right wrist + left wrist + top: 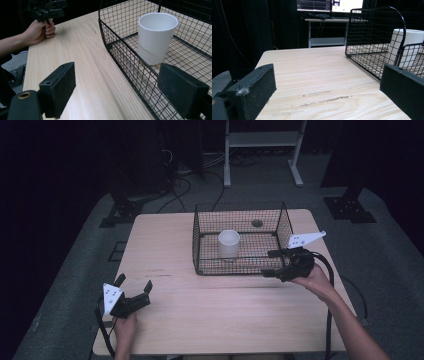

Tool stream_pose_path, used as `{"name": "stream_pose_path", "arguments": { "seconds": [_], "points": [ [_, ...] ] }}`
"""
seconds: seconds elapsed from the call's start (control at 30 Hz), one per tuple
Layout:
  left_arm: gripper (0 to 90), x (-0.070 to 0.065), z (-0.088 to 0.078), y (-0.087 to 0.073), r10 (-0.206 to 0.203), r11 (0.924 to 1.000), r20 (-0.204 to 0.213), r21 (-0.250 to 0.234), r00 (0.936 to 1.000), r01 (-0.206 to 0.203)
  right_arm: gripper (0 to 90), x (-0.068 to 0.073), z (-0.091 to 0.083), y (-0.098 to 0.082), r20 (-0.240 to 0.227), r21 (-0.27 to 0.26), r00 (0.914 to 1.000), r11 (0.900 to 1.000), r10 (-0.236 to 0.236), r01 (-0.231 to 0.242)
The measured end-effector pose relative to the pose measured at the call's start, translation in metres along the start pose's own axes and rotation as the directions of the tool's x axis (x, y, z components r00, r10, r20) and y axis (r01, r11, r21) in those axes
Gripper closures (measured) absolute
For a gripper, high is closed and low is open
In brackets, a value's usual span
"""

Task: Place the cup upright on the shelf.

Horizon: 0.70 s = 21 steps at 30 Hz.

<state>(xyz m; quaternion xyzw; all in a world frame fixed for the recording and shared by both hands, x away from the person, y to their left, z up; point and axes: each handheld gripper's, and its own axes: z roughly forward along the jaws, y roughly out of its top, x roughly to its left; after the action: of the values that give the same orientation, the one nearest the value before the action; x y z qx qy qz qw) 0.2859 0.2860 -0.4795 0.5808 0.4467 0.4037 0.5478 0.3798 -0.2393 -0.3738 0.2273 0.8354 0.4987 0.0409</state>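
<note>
From above the near edge, we look forward and down on the whole table [220, 310]. Our left gripper view sits low, skimming the tabletop toward the basket [374, 42] at right. Our right gripper view looks closely across the same basket and cup [156, 37].

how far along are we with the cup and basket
Early or between steps. The cup stands upright inside the basket. The right gripper is at the basket's front right corner, jaws open astride the front wall, gripping nothing. The left gripper sits open over the table. Any grasp remains.
</note>
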Motion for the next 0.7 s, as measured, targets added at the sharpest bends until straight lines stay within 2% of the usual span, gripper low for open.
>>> {"name": "stream_pose_path", "arguments": {
  "seconds": [0.7],
  "points": [
    [0.0, 0.0, 0.0, 0.0, 0.004, 1.0, -0.001, 0.001, 1.0, -0.004, 14.2, 0.006, -0.007, -0.027, 0.012, -0.006, 0.9998, 1.0, 0.019, -0.018]
  ]
}}
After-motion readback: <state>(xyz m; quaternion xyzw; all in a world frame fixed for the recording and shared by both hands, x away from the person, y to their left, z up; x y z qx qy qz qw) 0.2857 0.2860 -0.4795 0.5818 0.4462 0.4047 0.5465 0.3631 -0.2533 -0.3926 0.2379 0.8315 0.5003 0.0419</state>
